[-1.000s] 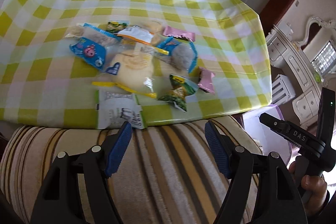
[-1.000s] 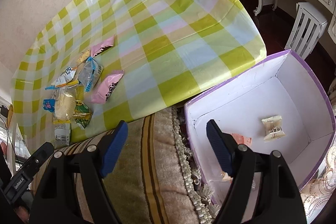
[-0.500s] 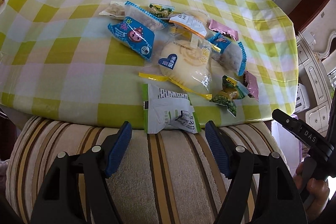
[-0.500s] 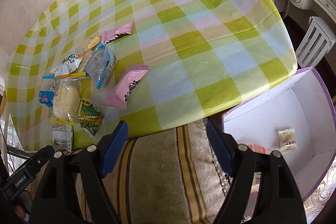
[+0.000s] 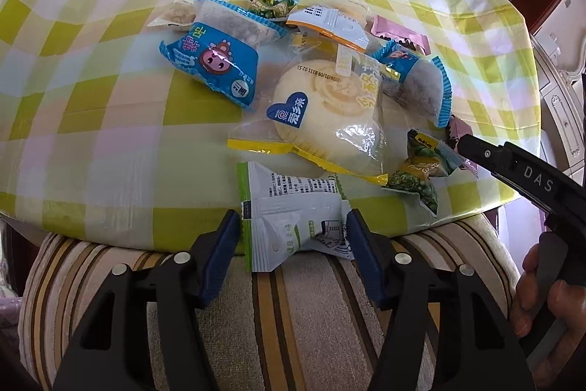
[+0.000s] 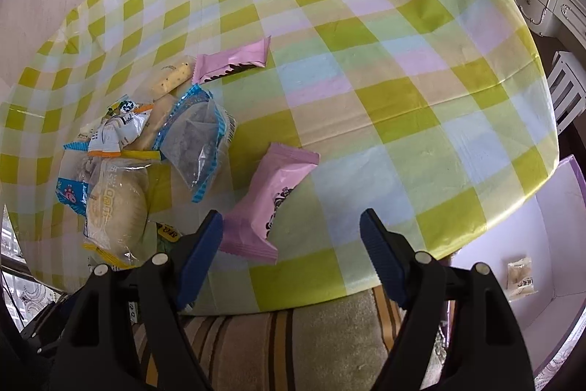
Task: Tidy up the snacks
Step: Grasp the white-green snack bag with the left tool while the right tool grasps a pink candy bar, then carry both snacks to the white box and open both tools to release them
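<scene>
Here the left gripper [image 5: 293,237] fingers, closing, flank the green-white packet [image 5: 289,215], seemingly touching.

right gripper [image 6: 291,237] wide open over checked tablecloth [image 6: 384,68]; pink packet [image 6: 269,204] beside its nine o'clock pad, snack pile [image 6: 143,152] toward ten o'clock, purple box [image 6: 556,226] at three o'clock.

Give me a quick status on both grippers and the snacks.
Left gripper closing around green-white packet at table edge. Right gripper open, empty, beside pink packet. Nothing in the way.
</scene>
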`<state>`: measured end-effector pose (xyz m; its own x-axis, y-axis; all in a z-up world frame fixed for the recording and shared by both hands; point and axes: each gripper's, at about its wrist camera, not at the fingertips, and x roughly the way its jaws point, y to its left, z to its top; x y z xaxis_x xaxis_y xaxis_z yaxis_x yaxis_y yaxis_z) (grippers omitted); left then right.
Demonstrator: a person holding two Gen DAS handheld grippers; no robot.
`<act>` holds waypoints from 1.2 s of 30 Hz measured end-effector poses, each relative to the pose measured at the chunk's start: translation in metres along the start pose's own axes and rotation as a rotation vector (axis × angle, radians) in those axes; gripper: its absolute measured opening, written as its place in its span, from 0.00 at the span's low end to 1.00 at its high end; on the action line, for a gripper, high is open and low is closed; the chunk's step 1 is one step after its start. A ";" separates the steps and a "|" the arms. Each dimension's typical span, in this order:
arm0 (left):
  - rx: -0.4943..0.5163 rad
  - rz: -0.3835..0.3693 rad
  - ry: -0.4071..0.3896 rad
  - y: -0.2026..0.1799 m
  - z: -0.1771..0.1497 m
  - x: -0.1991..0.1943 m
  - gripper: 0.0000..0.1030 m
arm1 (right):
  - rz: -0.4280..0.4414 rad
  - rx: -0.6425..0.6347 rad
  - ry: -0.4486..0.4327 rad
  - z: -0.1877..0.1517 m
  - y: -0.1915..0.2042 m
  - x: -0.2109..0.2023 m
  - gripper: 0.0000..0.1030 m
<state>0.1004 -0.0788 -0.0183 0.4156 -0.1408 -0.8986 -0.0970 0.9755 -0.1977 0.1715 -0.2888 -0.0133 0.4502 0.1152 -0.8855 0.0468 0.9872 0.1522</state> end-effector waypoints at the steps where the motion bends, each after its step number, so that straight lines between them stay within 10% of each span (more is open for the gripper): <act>1: 0.005 0.006 -0.006 -0.001 0.000 0.000 0.51 | -0.002 -0.002 0.003 0.001 0.001 0.003 0.75; 12: -0.004 0.000 -0.030 0.002 0.000 0.001 0.35 | -0.060 -0.045 0.025 0.007 0.012 0.022 0.74; 20: -0.017 -0.037 -0.046 0.003 -0.003 -0.006 0.33 | -0.057 -0.033 -0.004 0.005 0.006 0.016 0.34; 36: -0.009 -0.058 -0.109 -0.005 -0.018 -0.035 0.32 | 0.014 -0.035 -0.037 -0.017 -0.007 -0.017 0.20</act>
<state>0.0698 -0.0818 0.0071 0.5165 -0.1776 -0.8377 -0.0774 0.9646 -0.2521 0.1482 -0.2959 -0.0071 0.4831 0.1253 -0.8666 0.0094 0.9889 0.1482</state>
